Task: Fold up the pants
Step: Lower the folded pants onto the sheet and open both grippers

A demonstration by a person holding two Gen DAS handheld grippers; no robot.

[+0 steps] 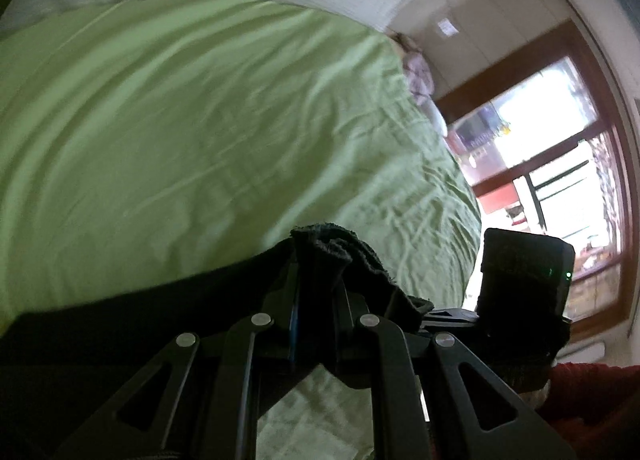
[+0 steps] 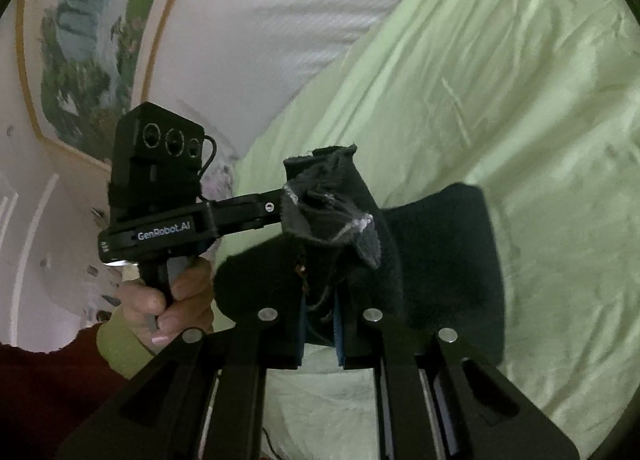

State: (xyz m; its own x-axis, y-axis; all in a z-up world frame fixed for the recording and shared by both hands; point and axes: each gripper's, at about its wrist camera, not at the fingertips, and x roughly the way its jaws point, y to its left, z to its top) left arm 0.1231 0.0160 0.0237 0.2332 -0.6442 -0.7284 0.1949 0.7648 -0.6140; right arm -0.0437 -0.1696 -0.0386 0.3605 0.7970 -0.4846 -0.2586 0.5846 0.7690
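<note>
Left wrist view: dark pants (image 1: 332, 256) bunched right at the tip of the left gripper (image 1: 318, 300), frayed hem edge poking up past the fingers.
Left tongs: narrow, pinched on that bunch of pants cloth, and the rest of the garment trails off to the left as a dark band across the lower part of the view.
Right wrist view: here the pants (image 2: 440, 260) show again, a crumpled hem with pale worn edges sticking up out of the right gripper (image 2: 320, 320).
Right tongs: narrow too, clamped on the cloth between the blue-edged pads, with a wide dark panel of the garment hanging off to the right.
Where the pants are: lifted, held at two points, over the green bedspread (image 1: 200, 120); how much of them touches the bed I cannot tell.
Two grippers together: close beside each other; the left gripper (image 2: 256, 212) reaches in from the left of the right wrist view and meets the same bunch of cloth.
Hand: the person's left hand (image 2: 172, 300) wraps the grip below that unit, green cuff and dark red sleeve (image 2: 40, 388) behind it.
Bed: white ribbed cover (image 2: 280, 20) past the green spread (image 2: 500, 100).
Room: framed landscape picture (image 2: 88, 44) on the wall; bright window (image 1: 552, 148) with a brown frame.
</note>
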